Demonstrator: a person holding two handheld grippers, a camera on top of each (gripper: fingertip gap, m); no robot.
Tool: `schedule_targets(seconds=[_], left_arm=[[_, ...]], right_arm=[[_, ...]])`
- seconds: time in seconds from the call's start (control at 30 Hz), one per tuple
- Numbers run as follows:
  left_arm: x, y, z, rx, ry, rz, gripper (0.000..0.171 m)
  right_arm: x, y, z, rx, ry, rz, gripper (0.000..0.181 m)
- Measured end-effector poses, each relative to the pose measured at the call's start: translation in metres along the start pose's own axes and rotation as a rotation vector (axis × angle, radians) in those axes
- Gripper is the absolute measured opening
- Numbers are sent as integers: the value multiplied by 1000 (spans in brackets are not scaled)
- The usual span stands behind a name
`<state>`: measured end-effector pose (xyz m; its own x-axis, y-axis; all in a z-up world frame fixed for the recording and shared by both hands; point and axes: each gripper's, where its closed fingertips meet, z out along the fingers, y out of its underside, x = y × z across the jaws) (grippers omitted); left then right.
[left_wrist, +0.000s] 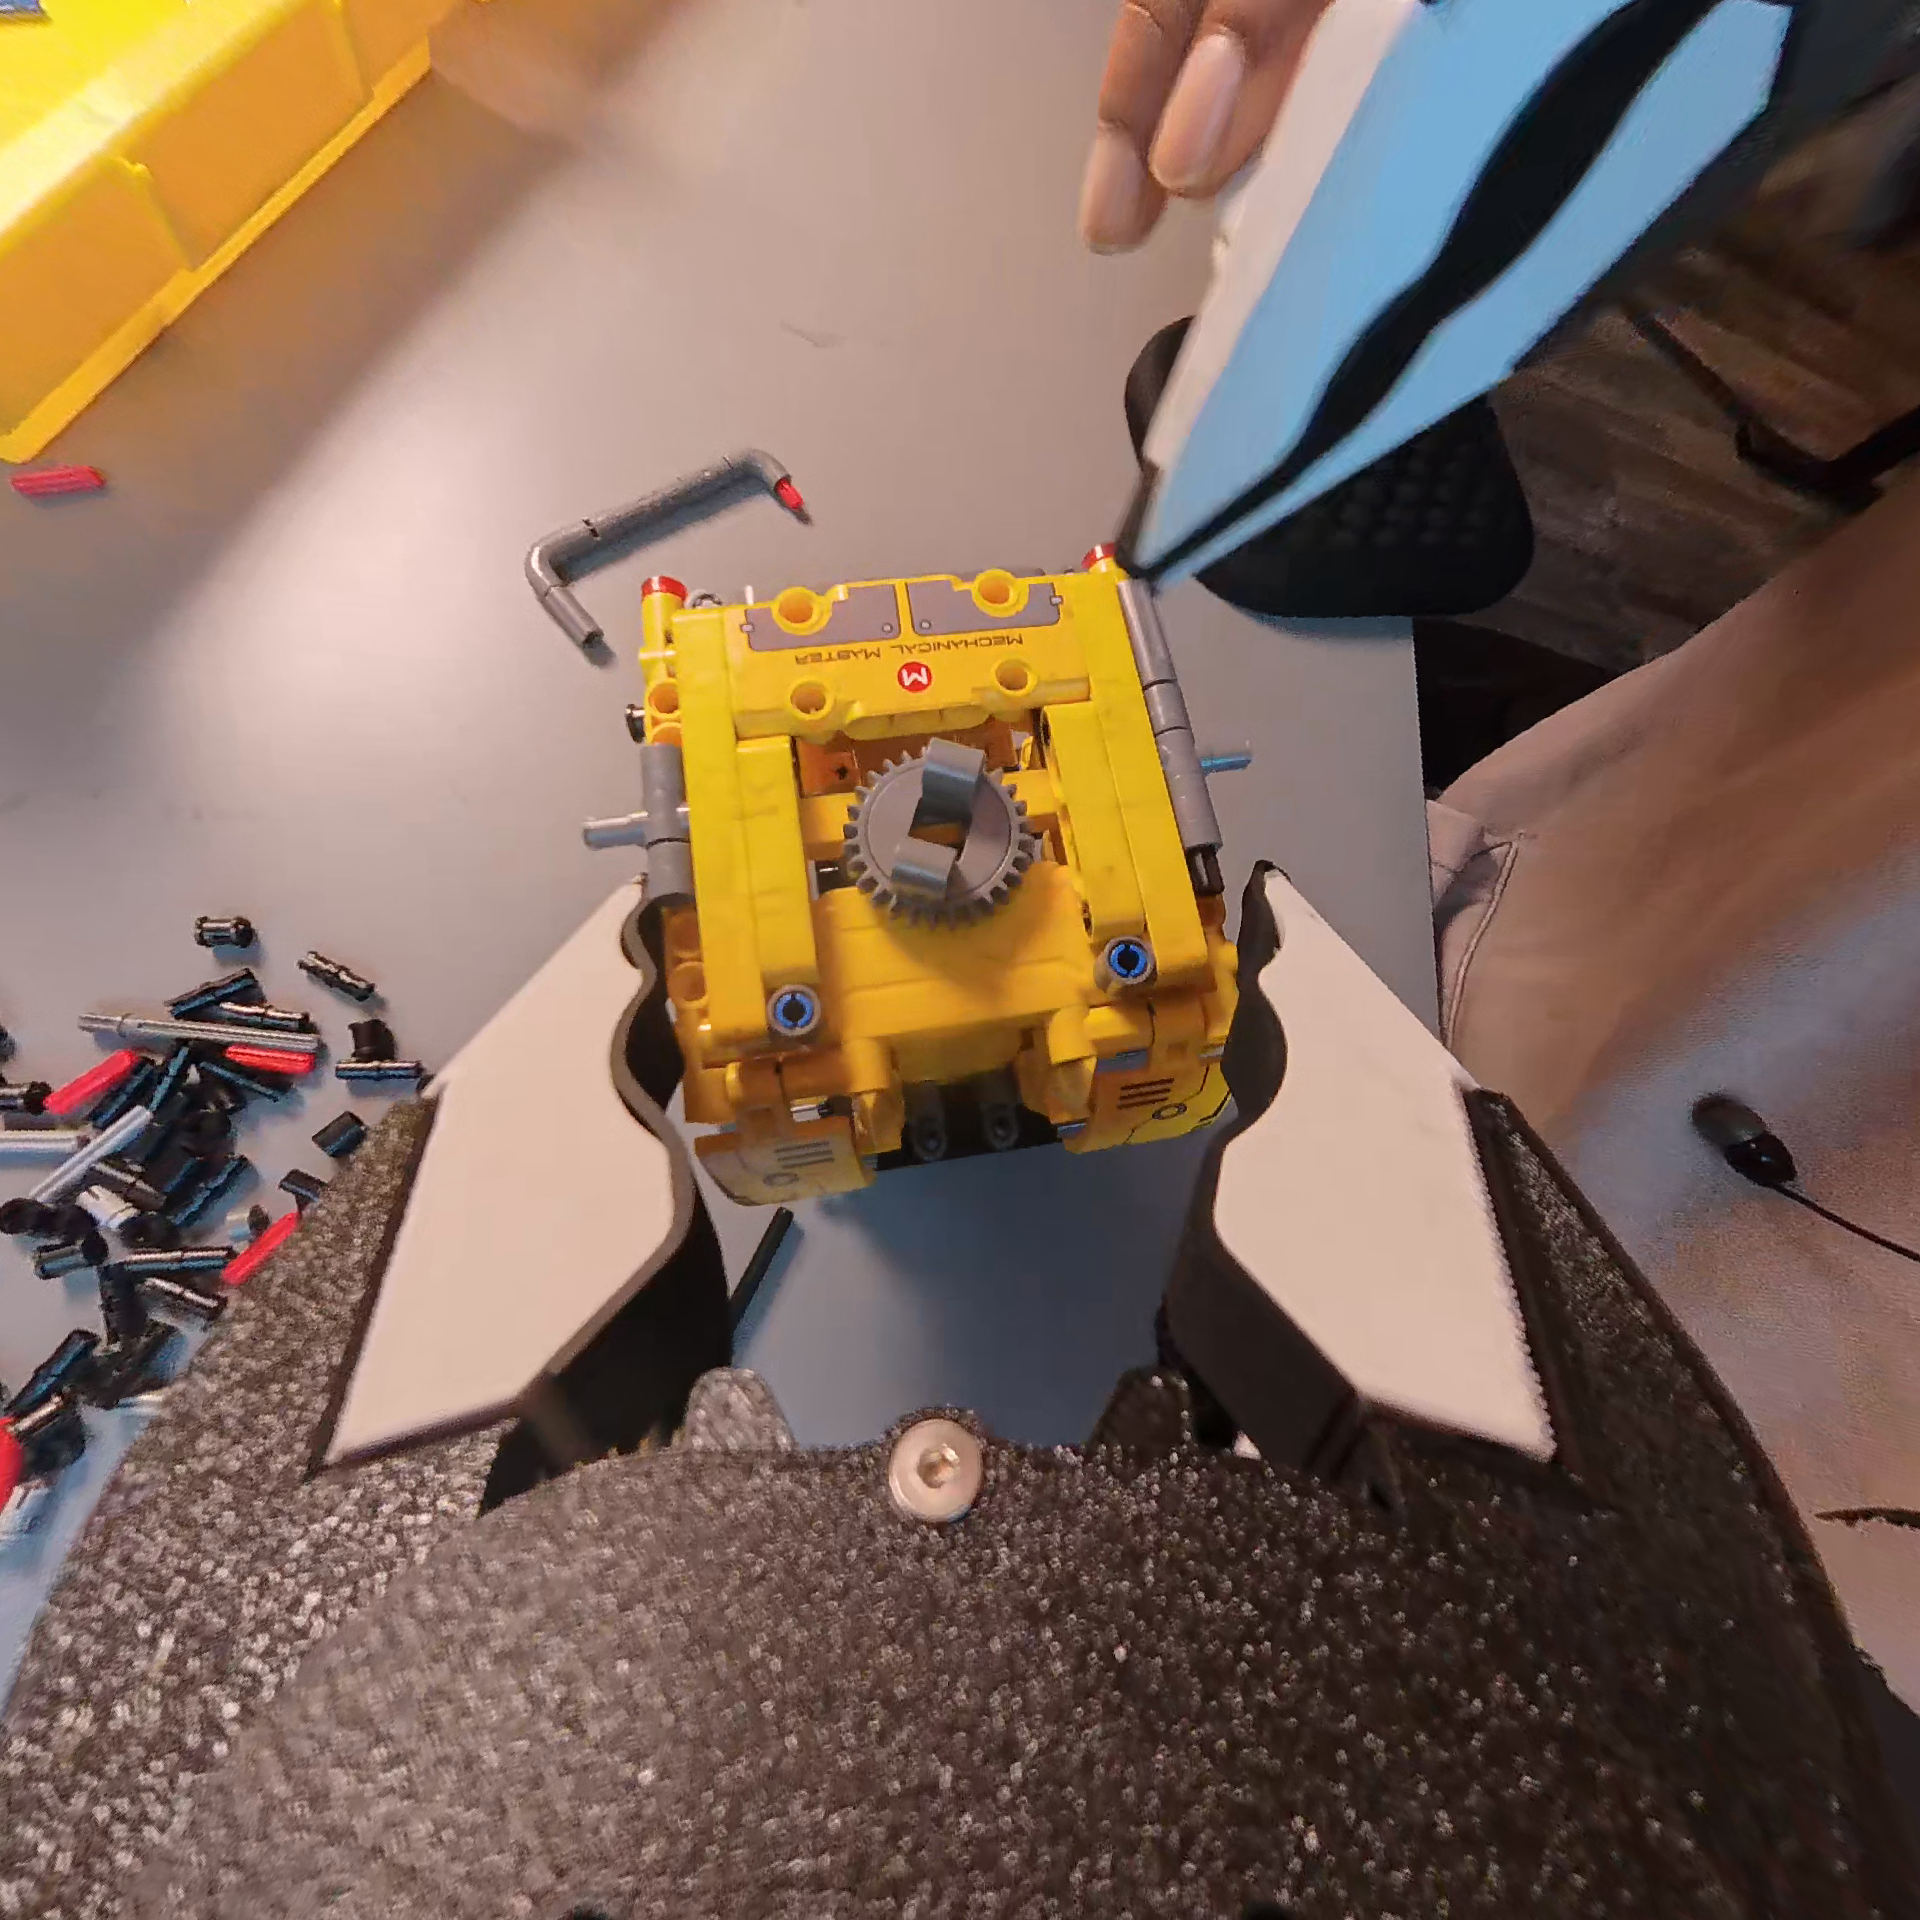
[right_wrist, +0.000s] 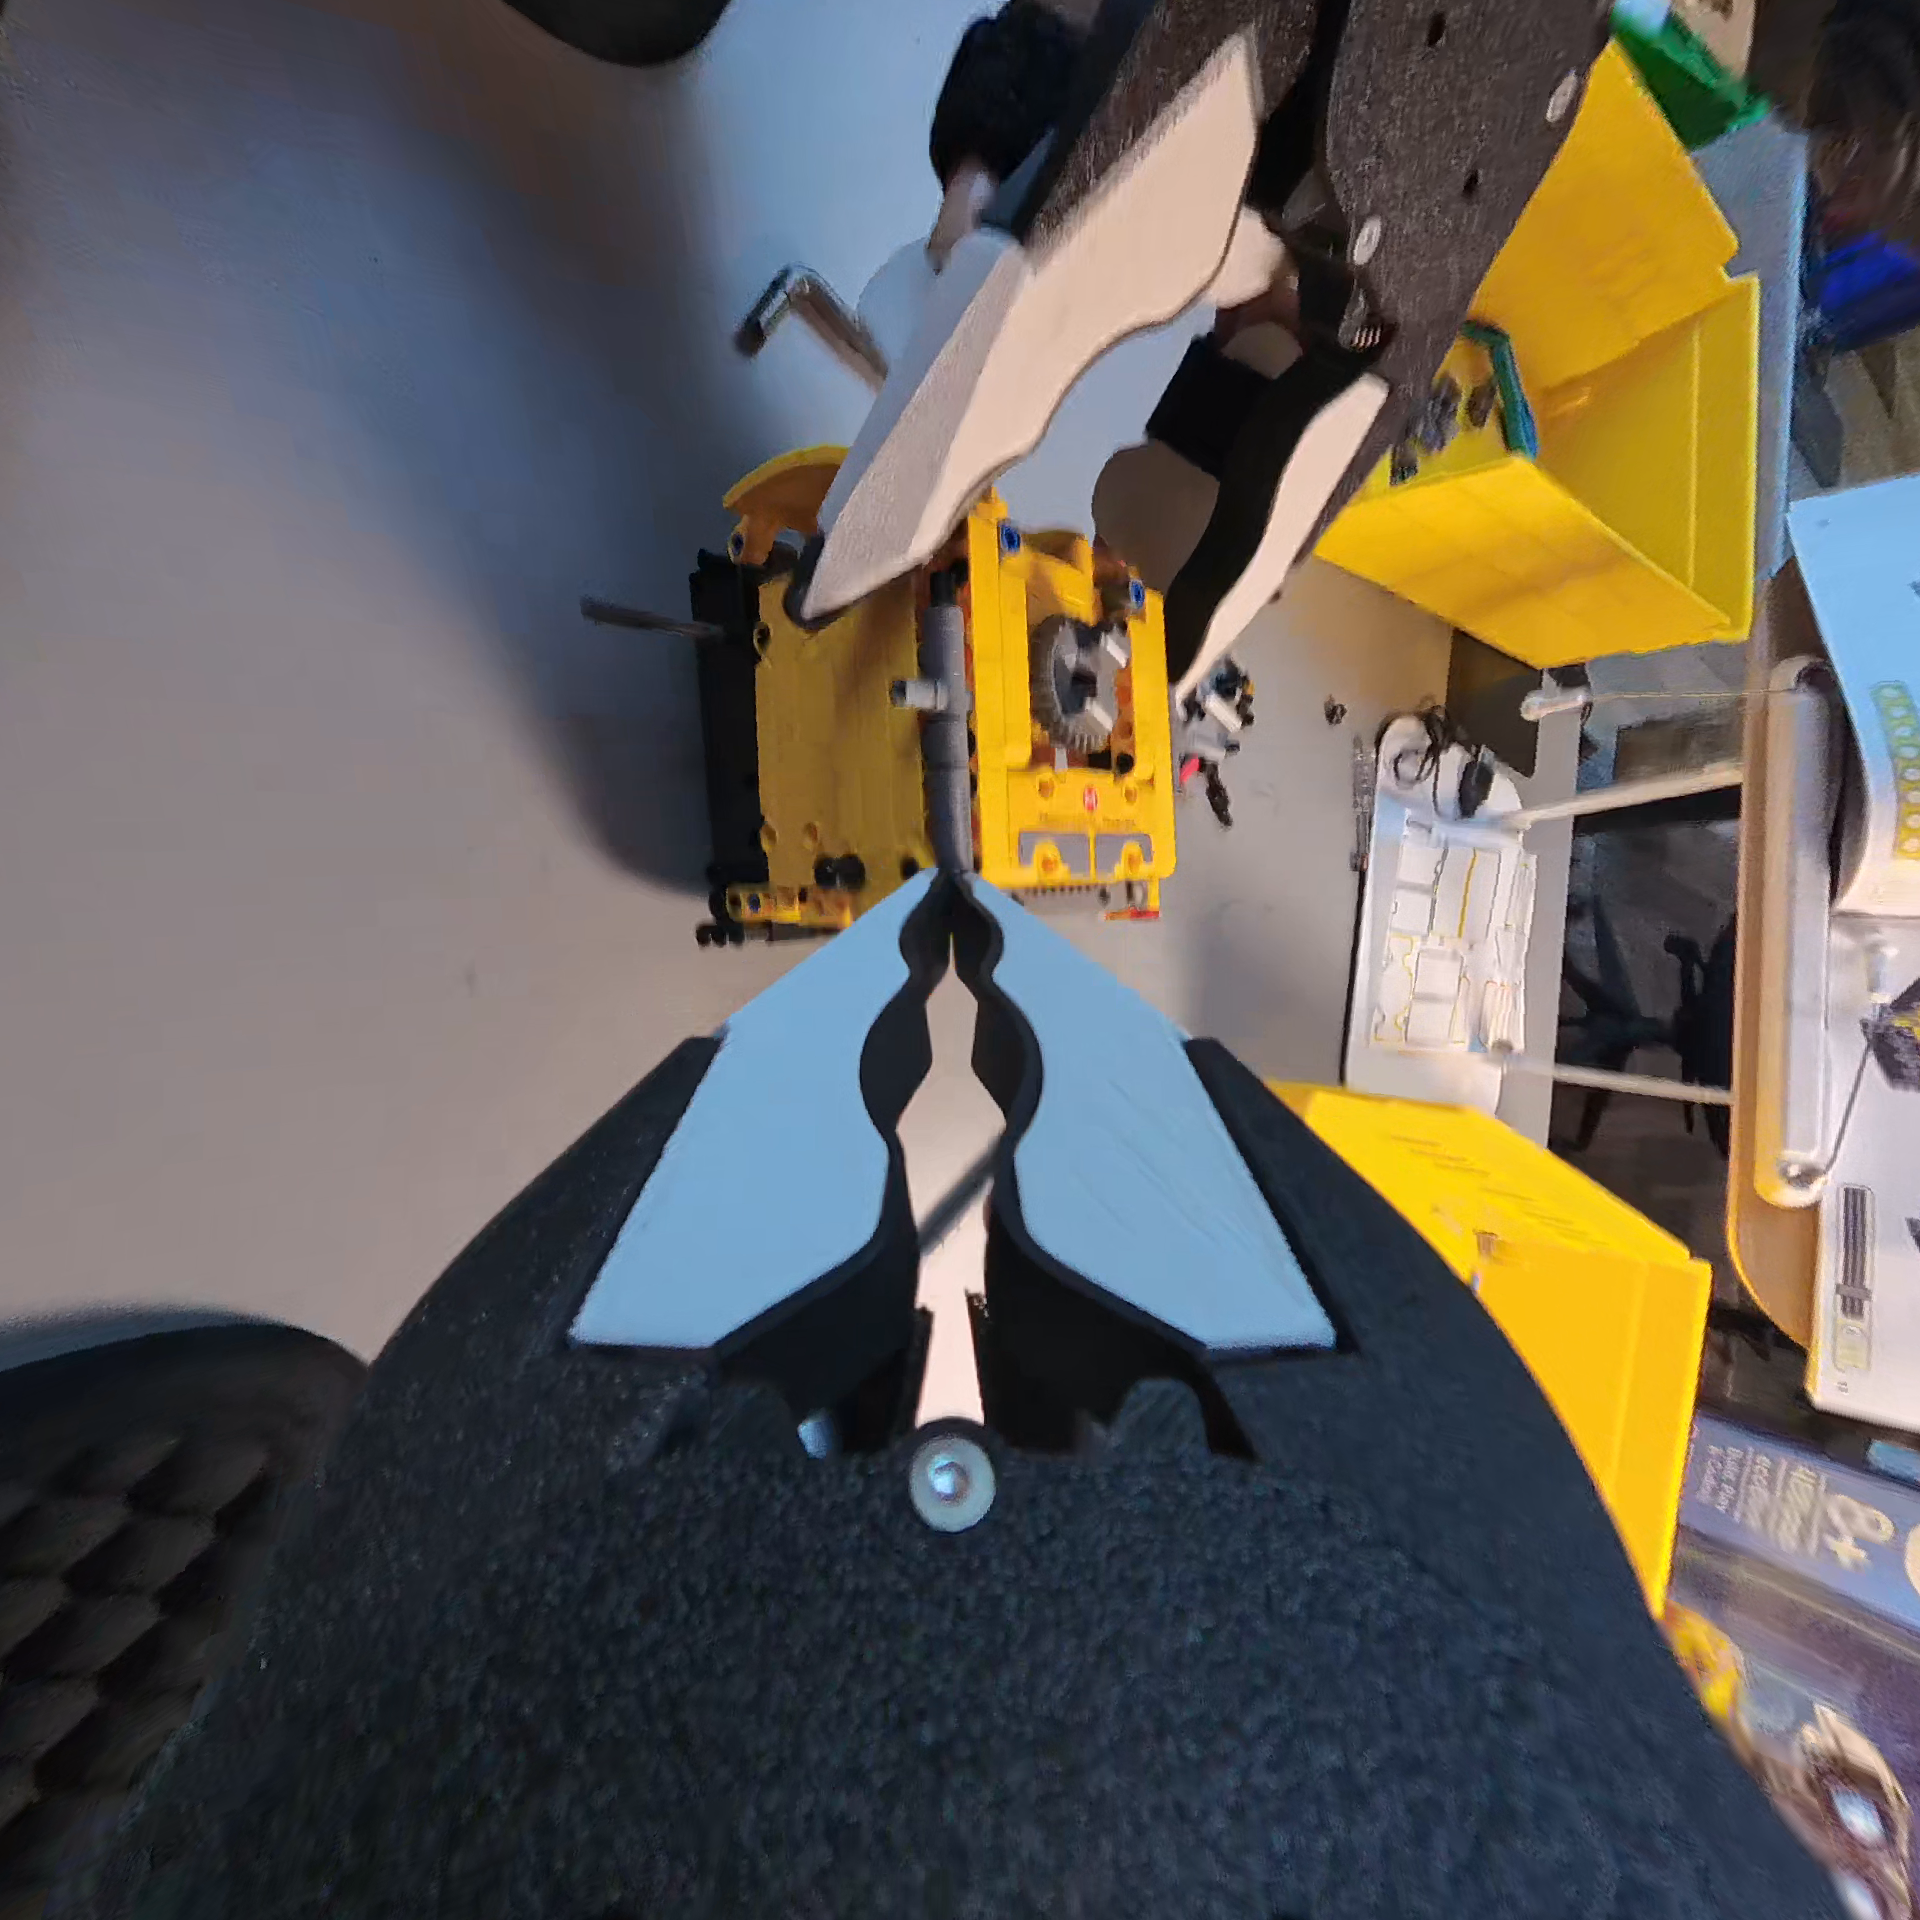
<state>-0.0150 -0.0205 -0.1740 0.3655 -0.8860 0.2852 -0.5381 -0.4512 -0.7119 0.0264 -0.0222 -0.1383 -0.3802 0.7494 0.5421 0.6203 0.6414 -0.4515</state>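
Left tool (left_wrist: 945, 997) of mine is spread wide, its two fingers clamped against the sides of a yellow brick-built block (left_wrist: 935, 883) with a grey gear (left_wrist: 928, 831) on top, on the grey worktop (left_wrist: 416, 623). My right tool (right_wrist: 951, 888) is pinched nearly closed on the end of a grey tube (right_wrist: 948, 717) running along the block's edge. Loose black and red pins (left_wrist: 156, 1143) lie left of my left tool; a bent grey pipe (left_wrist: 655, 520) lies beyond the block.
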Motion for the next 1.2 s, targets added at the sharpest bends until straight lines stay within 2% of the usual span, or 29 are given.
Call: schedule_targets(seconds=[0.03, 0.07, 0.17, 0.23, 0.27, 0.3, 0.47, 0.6, 1.07, 1.2], left_arm=[[3, 1, 0, -5, 4, 17, 108], [3, 2, 0, -8, -7, 27, 108], [0, 0, 0, 20, -21, 0, 108], [-1, -2, 0, 36, -21, -13, 108], [-1, -1, 0, 35, -25, -11, 108], [0, -1, 1, 33, -31, -7, 108], [0, -2, 2, 40, -48, -12, 108], [-1, -3, 3, 45, -79, -24, 108], [-1, -4, 7, 90, -178, -9, 108], [0, -3, 8, 96, -203, 4, 108]], right_arm=[[1, 20, 1, -88, 11, -14, 0], [-1, 31, 2, -113, 11, -10, 0], [13, -3, -22, 88, 89, 112, 0], [19, -12, -33, 116, 106, 138, 1], [16, -15, -32, 135, 86, 177, 14], [15, -16, -29, 158, 84, 236, 16], [11, -12, -5, 200, 136, 389, 16], [7, -14, 7, 201, 98, 494, 20], [0, 4, 7, 246, 143, 945, 21], [-3, 6, 6, 278, 173, 1004, 20]])
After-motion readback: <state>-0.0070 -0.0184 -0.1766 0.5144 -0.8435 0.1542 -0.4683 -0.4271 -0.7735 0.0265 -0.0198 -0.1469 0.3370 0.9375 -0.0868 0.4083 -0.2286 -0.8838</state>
